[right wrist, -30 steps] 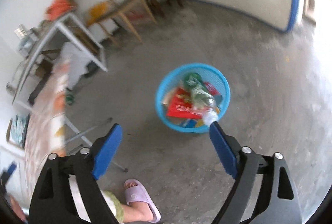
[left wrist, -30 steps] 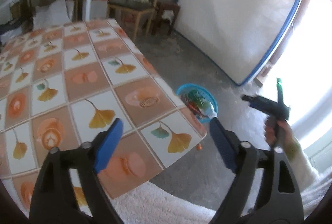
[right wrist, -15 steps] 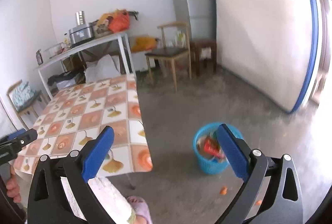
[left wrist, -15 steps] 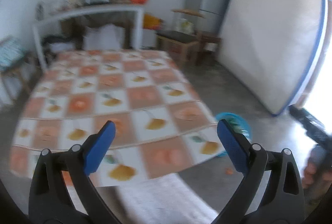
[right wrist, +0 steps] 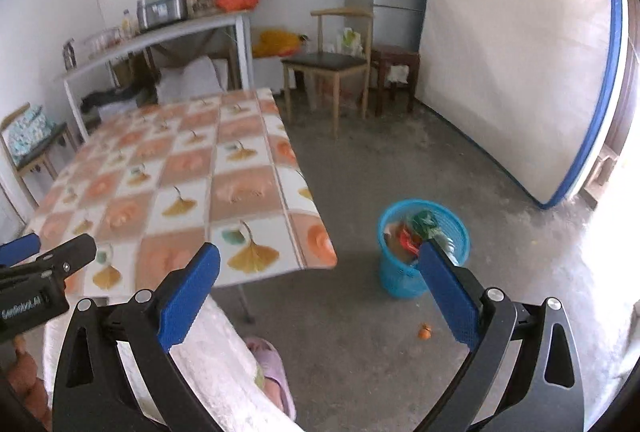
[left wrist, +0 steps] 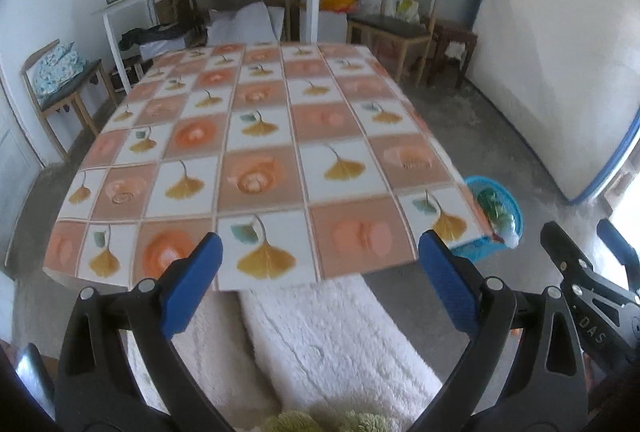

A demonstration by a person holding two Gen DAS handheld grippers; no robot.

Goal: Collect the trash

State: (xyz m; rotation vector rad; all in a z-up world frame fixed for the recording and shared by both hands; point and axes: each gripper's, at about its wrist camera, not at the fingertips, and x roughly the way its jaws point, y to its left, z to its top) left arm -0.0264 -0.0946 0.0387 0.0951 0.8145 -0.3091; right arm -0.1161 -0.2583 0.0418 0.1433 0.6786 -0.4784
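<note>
Trash (right wrist: pixel 416 232) in blue basket (right wrist: pixel 400 278) | left gripper (left wrist: pixel 318 268), right gripper (right wrist: pixel 320 276): jaws wide, empty | lettering "DAS" partly readable

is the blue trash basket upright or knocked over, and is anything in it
Upright. The blue basket stands on its base on the floor beside the table, mouth up, with red and green wrappers and a clear bottle showing inside.
</note>
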